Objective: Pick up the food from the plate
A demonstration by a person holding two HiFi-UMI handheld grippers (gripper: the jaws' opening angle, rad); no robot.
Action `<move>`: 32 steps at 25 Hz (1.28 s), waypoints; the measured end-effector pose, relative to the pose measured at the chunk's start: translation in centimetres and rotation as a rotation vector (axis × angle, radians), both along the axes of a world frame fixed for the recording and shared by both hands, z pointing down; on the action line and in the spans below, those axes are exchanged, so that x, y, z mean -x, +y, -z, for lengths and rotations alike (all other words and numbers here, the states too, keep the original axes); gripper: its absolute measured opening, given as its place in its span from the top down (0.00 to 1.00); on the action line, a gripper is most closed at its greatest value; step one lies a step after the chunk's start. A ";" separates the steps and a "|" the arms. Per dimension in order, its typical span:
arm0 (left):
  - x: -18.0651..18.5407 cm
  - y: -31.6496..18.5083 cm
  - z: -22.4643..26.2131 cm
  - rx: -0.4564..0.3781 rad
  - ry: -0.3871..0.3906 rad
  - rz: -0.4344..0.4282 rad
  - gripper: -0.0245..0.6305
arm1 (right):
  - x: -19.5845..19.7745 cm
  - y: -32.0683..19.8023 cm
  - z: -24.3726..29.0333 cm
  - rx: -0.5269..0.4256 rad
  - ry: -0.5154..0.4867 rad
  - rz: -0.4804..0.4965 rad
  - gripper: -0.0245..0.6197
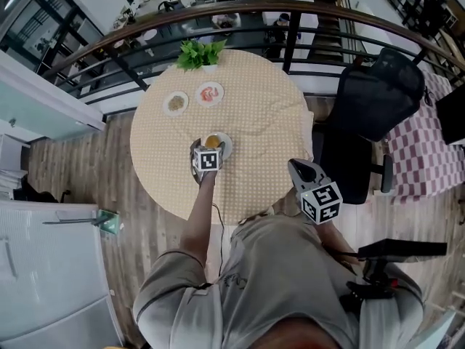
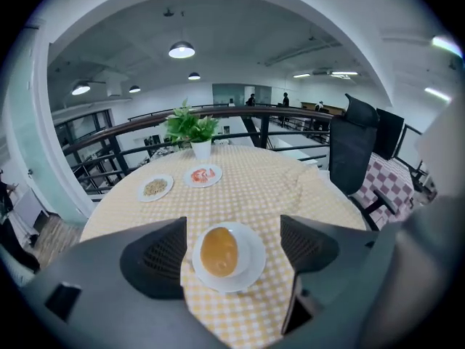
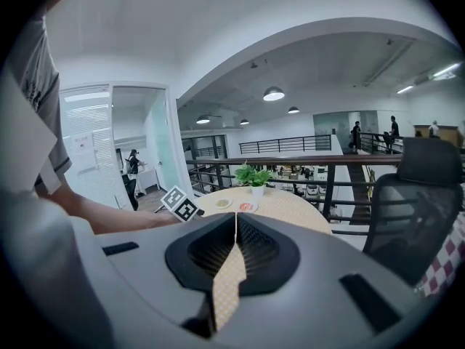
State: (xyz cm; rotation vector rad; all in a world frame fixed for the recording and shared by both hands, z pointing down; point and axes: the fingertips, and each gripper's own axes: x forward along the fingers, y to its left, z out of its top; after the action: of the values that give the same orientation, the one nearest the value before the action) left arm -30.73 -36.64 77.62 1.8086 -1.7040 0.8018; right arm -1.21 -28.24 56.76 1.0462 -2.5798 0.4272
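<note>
- L gripper (image 1: 206, 151) out over the near part of the round table (image 1: 269, 129), tipped down twd the white plate (image 1: 227, 145); person's bare forearm behind it.
- L gripper view: jaws wide apart, one each side of the plate (image 2: 254, 267). Pads not on anything, gap visible both sides.
- Food (image 2: 219, 251) = orange-brown rounded bun-like piece, sits on the plate, a bit left of centre in that view. Untouched, still on the plate. Head view shows it (image 1: 212, 141) just past the marker cube.
- R gripper (image 1: 304, 171) held off the table's right edge, near the person's body, well apart from the plate.
- R gripper view: jaws together, only a thin slit btwn them, check cloth showing thru it. Nothing held.
- Table has yellow-white check cloth, rumpled on the right side.
- Far side of table: small plate w/ grainy tan stuff (image 1: 176, 103), beside it a plate w/ pink-red stuff (image 1: 209, 93), both well apart from the bun plate.
- Potted plant (image 1: 199, 54) at the far edge, next to the railing (image 1: 290, 13).
- Black office chair (image 1: 374, 100) right of the table.
</note>
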 end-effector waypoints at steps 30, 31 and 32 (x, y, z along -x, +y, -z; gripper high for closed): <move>2.2 -2.1 -17.0 0.370 0.012 -0.023 0.33 | -3.1 -0.3 -1.3 0.038 0.068 -0.128 0.94; 2.3 -2.2 -17.0 0.368 0.014 -0.021 0.33 | -3.1 -0.2 -1.4 0.040 0.069 -0.130 0.94; 2.4 -2.3 -16.9 0.363 0.015 -0.018 0.33 | -3.0 -0.2 -1.4 0.041 0.069 -0.130 0.94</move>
State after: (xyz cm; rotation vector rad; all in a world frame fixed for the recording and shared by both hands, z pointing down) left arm -33.11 -38.89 94.54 1.5780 -1.4243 1.0272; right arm 1.84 -28.49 58.16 1.1976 -2.4408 0.4652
